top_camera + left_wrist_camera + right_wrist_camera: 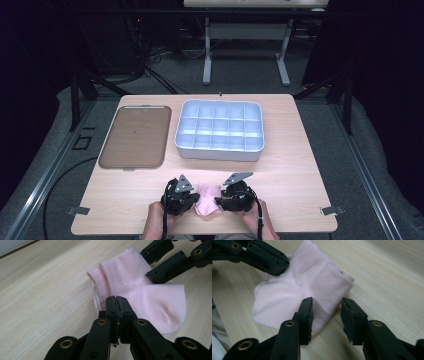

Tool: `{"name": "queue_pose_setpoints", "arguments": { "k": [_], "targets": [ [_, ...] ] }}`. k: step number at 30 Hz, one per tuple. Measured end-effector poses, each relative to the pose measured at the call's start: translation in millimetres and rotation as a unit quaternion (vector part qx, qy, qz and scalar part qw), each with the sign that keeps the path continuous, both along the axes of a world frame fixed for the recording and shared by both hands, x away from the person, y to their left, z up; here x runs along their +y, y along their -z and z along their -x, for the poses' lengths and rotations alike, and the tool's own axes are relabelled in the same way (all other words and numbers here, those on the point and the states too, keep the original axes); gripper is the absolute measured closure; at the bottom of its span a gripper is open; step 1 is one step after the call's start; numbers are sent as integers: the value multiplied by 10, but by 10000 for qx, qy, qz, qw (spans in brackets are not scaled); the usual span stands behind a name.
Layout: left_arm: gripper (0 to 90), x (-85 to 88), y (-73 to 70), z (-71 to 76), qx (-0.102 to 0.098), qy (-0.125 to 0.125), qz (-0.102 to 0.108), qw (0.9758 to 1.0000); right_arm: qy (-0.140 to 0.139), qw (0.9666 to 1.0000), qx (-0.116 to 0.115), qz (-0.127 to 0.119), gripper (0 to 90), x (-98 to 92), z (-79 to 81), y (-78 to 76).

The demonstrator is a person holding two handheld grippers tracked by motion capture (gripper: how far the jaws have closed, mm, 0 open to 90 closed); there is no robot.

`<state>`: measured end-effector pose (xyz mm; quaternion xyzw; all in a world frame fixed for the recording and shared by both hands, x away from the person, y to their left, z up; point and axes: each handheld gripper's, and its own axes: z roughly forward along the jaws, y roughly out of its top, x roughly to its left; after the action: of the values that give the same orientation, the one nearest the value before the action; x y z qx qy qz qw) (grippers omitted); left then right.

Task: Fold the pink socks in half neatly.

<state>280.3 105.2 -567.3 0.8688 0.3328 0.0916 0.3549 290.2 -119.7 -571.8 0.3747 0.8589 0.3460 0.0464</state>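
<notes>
A folded pink sock (pixel 207 202) lies on the wooden table (pixel 290 170) near its front edge, between both grippers. Two ribbed cuff edges (pixel 110 272) show at one end. My left gripper (pixel 117 300) has its jaws pressed together at the sock's (pixel 155 300) near edge, and a thin bit of fabric seems pinched there. It sits left of the sock as the left gripper (pixel 186 200) in the high view. My right gripper (pixel 327 305) stands open, one jaw resting on the sock (pixel 312 282), the other just off its folded edge above the wood. From above, the right gripper (pixel 225 200) is at the sock's right side.
A white tray (pixel 219 151) divided into several compartments stands at the back middle of the table. A flat brown tray (pixel 134 136) lies to its left. The front table edge is close under the hands. Legs of another table (pixel 206 65) stand beyond.
</notes>
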Motion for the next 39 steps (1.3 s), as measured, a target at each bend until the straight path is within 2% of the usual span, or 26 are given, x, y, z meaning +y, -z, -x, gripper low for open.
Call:
{"name": "queue_pose_setpoints", "arguments": {
  "k": [1,2,4,9,10,11,15,17,20,26,32,35,36,39],
  "targets": [
    [889,7,-2,-2,-3,27,-15,10000,-10,10000,58,-24,669,-14,-10,1],
    [889,9,2,0,-9,15,3,10000,-10,10000,58,-24,669,-14,-10,1],
    [892,10,10,3,-28,-6,33,10000,-4,9997,169,-187,737,-22,-16,18],
    [894,26,18,-2,6,0,96,10000,-40,9986,356,-389,806,-54,-35,43],
    [894,33,22,-3,2,-7,119,9999,-7,9977,425,-530,829,-76,-42,62],
    [894,33,22,-3,2,-7,119,9999,-7,9977,425,-530,829,-76,-42,62],
    [893,33,24,-5,11,-19,151,9999,61,9956,517,-778,846,-124,-43,83],
    [893,31,24,-8,15,-21,165,9999,55,9953,533,-801,846,-137,-42,79],
    [892,17,28,-13,40,-37,222,9997,71,9931,538,-1039,847,-188,-11,36],
    [892,-80,29,-15,35,-36,240,9997,14,9921,483,-1162,845,-244,25,-88],
    [892,-130,26,-21,68,-32,240,9997,-54,9916,410,-1224,842,-220,46,-183],
    [892,-136,28,-23,69,-45,242,9997,-71,9919,384,-1209,842,-202,51,-202],
    [892,-138,28,-23,70,-48,241,9997,-206,9934,513,-1009,843,-217,46,-242],
    [892,-140,28,-28,85,-62,233,9997,-238,9925,478,-1104,842,-165,48,-246]
  ]
}}
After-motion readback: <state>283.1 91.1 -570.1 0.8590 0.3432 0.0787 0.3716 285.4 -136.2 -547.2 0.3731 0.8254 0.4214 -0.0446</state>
